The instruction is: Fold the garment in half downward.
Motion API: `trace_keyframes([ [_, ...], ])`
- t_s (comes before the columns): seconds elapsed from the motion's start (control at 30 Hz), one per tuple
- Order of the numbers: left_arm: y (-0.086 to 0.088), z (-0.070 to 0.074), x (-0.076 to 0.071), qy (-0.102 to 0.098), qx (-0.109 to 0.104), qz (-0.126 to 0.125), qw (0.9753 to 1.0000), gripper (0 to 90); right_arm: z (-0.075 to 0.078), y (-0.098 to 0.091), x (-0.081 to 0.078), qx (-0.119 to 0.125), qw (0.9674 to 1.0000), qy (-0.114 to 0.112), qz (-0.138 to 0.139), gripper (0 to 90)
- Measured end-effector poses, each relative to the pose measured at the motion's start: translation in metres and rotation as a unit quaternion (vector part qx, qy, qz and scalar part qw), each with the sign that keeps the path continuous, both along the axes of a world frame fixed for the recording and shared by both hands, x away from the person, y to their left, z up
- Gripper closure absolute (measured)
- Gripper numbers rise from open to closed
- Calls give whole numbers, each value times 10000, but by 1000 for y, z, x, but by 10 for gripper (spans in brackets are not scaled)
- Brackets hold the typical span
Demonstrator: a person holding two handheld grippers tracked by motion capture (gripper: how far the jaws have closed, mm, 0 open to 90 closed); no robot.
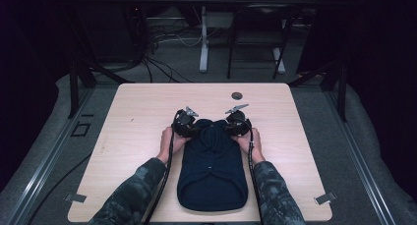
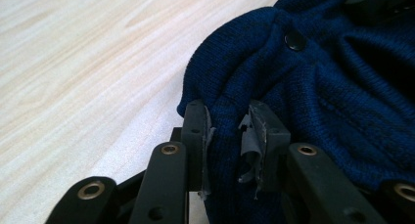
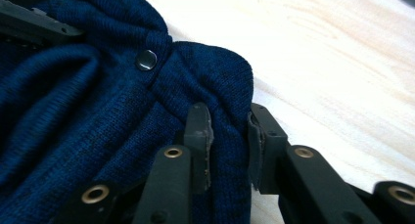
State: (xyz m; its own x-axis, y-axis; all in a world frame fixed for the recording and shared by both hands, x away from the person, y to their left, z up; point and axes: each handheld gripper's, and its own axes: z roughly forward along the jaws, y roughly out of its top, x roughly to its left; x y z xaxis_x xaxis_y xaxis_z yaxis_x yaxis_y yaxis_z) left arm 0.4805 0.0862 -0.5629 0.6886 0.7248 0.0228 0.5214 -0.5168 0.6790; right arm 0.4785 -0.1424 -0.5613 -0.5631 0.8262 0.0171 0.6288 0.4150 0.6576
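A dark blue knitted garment [image 1: 212, 171] lies flat in the near middle of the wooden table [image 1: 147, 102], with its far end bunched up. My left gripper [image 1: 189, 126] is shut on the garment's far left edge. In the left gripper view its pads [image 2: 227, 131] pinch a fold of blue knit [image 2: 342, 87] below a black snap button [image 2: 295, 39]. My right gripper [image 1: 236, 126] is shut on the far right edge. In the right gripper view its pads [image 3: 229, 136] squeeze the fold of knit [image 3: 73, 111] beside another snap button [image 3: 146, 60].
A small dark round hole [image 1: 237, 95] sits in the tabletop beyond the grippers. Metal brackets [image 1: 76, 197] [image 1: 325, 198] mark the table's near corners. Bare wood spreads left and right of the garment. Beyond the far edge stand a white table leg [image 1: 203, 38] and cables on the floor.
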Motion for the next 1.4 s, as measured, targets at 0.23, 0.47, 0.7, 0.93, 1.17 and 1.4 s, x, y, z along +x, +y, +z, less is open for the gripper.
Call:
trace_keyframes([
  [0.23,5,13,-6,-100,-203,-82,9997,732,17,0,-11,-62,9995,-261,175,758],
  [0.47,10,28,-13,-237,-332,-199,9990,731,33,-2,-20,-20,9985,-470,291,759],
  [0.7,16,39,-18,-325,-430,-276,9982,731,46,-1,-29,-38,9965,-721,422,759],
  [0.93,20,58,-26,-544,-496,-345,9967,731,64,-2,-39,-46,9938,-993,496,760],
  [1.17,23,73,-33,-786,-546,-427,9945,739,80,-2,-49,-48,9900,-1281,589,761],
  [1.4,24,90,-35,-982,-619,-446,9922,740,96,-4,-55,-44,9853,-1590,617,762],
])
